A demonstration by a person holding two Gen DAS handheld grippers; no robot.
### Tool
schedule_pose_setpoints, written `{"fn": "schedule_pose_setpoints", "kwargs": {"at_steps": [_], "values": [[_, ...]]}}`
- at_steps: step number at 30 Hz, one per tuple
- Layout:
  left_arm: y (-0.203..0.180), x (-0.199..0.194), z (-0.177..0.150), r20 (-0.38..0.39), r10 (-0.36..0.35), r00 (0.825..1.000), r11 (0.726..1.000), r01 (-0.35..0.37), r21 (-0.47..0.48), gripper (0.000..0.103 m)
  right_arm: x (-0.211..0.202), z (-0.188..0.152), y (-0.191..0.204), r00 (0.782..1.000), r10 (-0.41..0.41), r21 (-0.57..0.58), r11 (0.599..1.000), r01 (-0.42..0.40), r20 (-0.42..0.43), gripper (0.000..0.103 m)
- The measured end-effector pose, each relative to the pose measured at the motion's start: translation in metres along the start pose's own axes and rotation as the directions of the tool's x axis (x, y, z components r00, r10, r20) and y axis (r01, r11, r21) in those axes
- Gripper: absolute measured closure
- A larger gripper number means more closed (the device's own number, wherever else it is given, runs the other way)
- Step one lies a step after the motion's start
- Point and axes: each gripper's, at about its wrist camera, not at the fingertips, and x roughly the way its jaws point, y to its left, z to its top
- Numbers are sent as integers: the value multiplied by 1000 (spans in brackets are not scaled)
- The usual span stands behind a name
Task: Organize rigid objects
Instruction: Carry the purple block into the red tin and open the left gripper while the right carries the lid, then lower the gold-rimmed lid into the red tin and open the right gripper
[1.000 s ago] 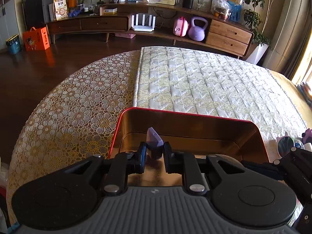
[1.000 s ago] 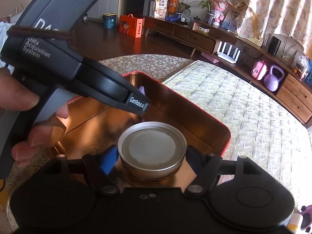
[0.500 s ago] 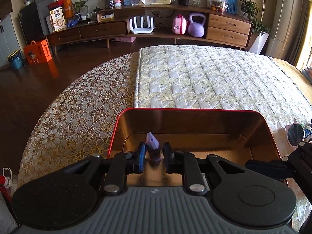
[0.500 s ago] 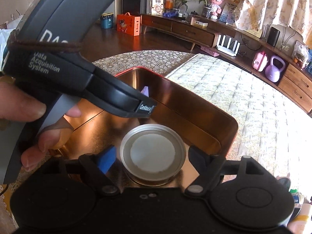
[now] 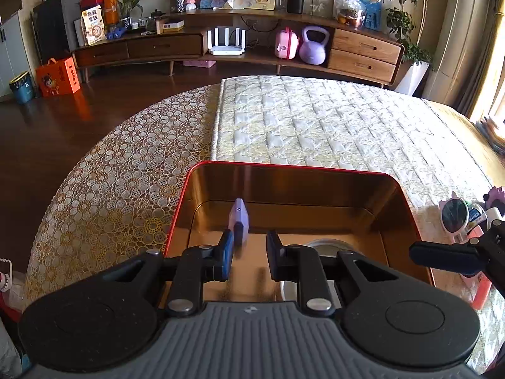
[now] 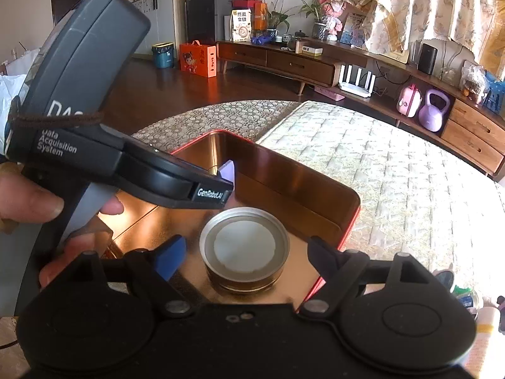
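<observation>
Both grippers point steeply down into a red-rimmed metal tin (image 5: 407,208) with a gold, mirror-bright inside, set at the near edge of a bed (image 5: 315,126). The left gripper (image 5: 250,254) hangs over the tin's left half, its jaws easing apart; the small purple block (image 5: 240,218) stands upright on the tin floor just ahead of the left finger (image 5: 226,254), and neither pad presses on it. In the right wrist view a person's hand (image 6: 38,202) grips the handle of that left gripper, whose dark body crosses over the tin and hides part of the purple block.

The right gripper (image 6: 244,254) hovers over the tin's near right corner, jaws opening wide. A round metal can (image 6: 244,246) with a pale lid sits on the tin floor between them, clear of both pads.

Beyond the tin's right edge, sunglasses (image 5: 454,214) and small bottles lie on the bed. A low wooden sideboard (image 5: 363,52) runs along the far wall, with a purple kettlebell (image 5: 311,47) on its shelf.
</observation>
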Motion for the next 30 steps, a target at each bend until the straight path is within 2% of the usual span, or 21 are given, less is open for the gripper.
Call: {"fn": "schedule_pose_setpoints", "kwargs": {"at_steps": [8, 10, 12, 13, 14, 16, 24, 30], "values": [[-6, -30, -5, 31, -23, 999, 1000, 24, -13, 81, -31, -6, -1, 999, -19, 41, 999, 17, 28, 14], [-9, -37, -8, 37, -30, 999, 999, 31, -15, 78, -41, -9, -4, 999, -17, 64, 998, 14, 42, 13], [-13, -45, -11, 47, -35, 998, 999, 35, -10, 71, -51, -13, -8, 998, -24, 91, 996, 19, 56, 12], [-15, -49, -12, 52, -38, 998, 999, 39, -9, 62, -56, -15, -10, 998, -23, 103, 995, 16, 63, 11], [-17, -53, -13, 60, -43, 997, 999, 43, -9, 46, -61, -17, -12, 997, -24, 113, 993, 17, 68, 11], [-22, -64, -18, 92, -46, 995, 999, 47, -12, 31, -70, -22, -16, 996, -33, 130, 991, 23, 77, 10], [-47, -90, -32, 105, -101, 989, 995, 102, -3, 31, -111, -53, -36, 989, -60, 227, 974, 28, 135, 1], [-69, -106, -46, 112, -140, 984, 990, 139, 14, 21, -135, -73, -50, 985, -84, 278, 960, 39, 151, 0]]}}
